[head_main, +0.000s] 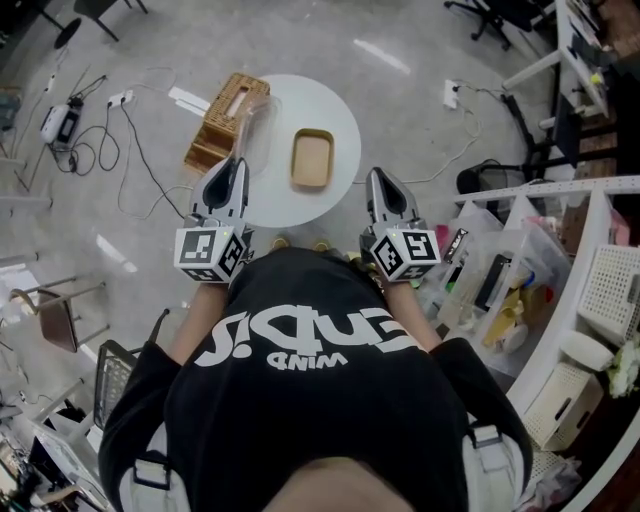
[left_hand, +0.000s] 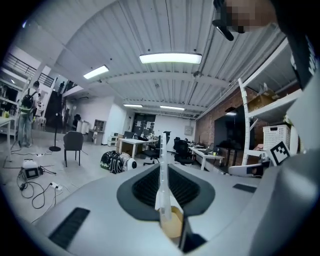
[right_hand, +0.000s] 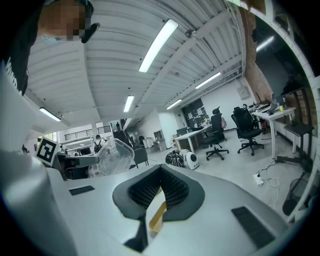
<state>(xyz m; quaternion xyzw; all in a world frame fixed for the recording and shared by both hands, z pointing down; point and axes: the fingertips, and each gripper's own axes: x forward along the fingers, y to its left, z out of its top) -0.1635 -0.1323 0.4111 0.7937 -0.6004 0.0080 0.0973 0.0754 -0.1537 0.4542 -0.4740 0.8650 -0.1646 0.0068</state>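
- Grey workroom floor lay under a small round bench (head_main: 335, 140), with cables (head_main: 130, 140) trailing to the left and crowded shelves (head_main: 560, 290) close on the right.
- The left claw (head_main: 238, 163) was pinched shut on a thin clear strip (left_hand: 161, 160). The strip stood edge-on between its jaws and reached over the bench's near left edge toward a woven basket (head_main: 222, 125).
- The right claw (head_main: 378, 174) had its jaws together on nothing, near the bench's right edge.
- A shallow wooden tray (head_main: 312, 158) sat near the bench's middle, apart from both claws.
- By my reading the strip was being carried, not set down. Bare bench lay around the tray, while the basket and shelves hemmed the sides.
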